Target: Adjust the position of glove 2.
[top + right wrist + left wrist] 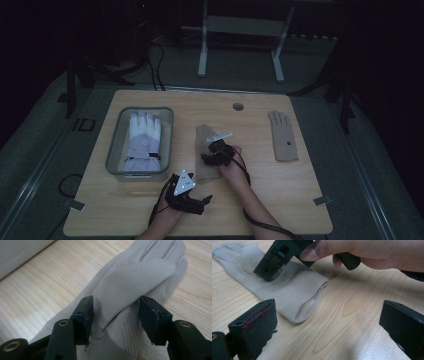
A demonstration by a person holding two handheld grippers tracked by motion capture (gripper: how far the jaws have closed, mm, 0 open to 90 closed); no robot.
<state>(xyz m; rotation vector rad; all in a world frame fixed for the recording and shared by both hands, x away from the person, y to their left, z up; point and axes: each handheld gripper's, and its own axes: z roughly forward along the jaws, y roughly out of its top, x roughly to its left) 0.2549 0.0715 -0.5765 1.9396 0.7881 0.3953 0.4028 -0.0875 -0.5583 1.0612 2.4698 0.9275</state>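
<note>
A beige glove (202,133) lies flat in the middle of the wooden table (280,195), fingers pointing away and its thumb folded over the palm. My right gripper (212,152) is down on it. In the right gripper view the jaws (116,307) press in on both sides of the glove's thumb (130,282). The left gripper view shows the same glove (294,292) with its open cuff towards me and the right gripper (269,275) on it. My left gripper (207,199) rests near the front edge, just short of the cuff, wide open (328,307) with nothing in it.
At the left stands a clear tray (114,145) holding a white and lilac glove (144,135). A second beige glove (284,137) lies flat at the right. There is a round hole (238,106) near the table's far edge.
</note>
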